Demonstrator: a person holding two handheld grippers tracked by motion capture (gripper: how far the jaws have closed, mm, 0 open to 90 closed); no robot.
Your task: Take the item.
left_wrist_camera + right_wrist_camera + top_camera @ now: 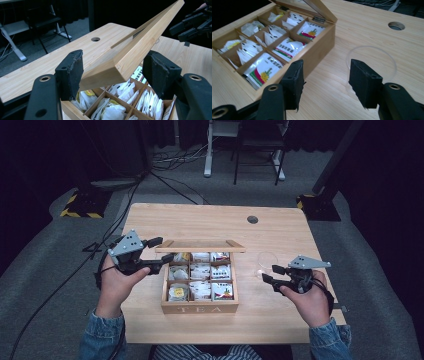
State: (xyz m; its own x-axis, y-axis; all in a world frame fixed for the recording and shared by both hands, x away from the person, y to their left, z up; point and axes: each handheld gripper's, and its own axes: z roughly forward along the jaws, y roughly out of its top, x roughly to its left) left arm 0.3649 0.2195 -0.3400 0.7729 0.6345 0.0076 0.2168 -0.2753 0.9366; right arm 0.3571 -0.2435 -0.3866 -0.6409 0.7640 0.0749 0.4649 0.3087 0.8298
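Observation:
A wooden tea box (200, 309) marked TEA stands mid-table, its compartments packed with several sachets (201, 281). Its lid (200, 247) is raised. My left gripper (164, 248) is at the lid's left end; in the left gripper view the lid's corner (120, 67) sits between the pads, and the gripper (112, 65) is shut on it. My right gripper (270, 273) hovers right of the box, open with nothing in it. In the right gripper view its jaws (325, 67) frame bare table, with a clear glass cup (372, 62) just beyond and the box (319, 47) to the left.
The glass cup (266, 262) stands right of the box, close to my right fingertips. A cable hole (252, 219) is in the table's far right part. Beyond the table's far edge (200, 205) lie cables, stand bases and a chair on grey carpet.

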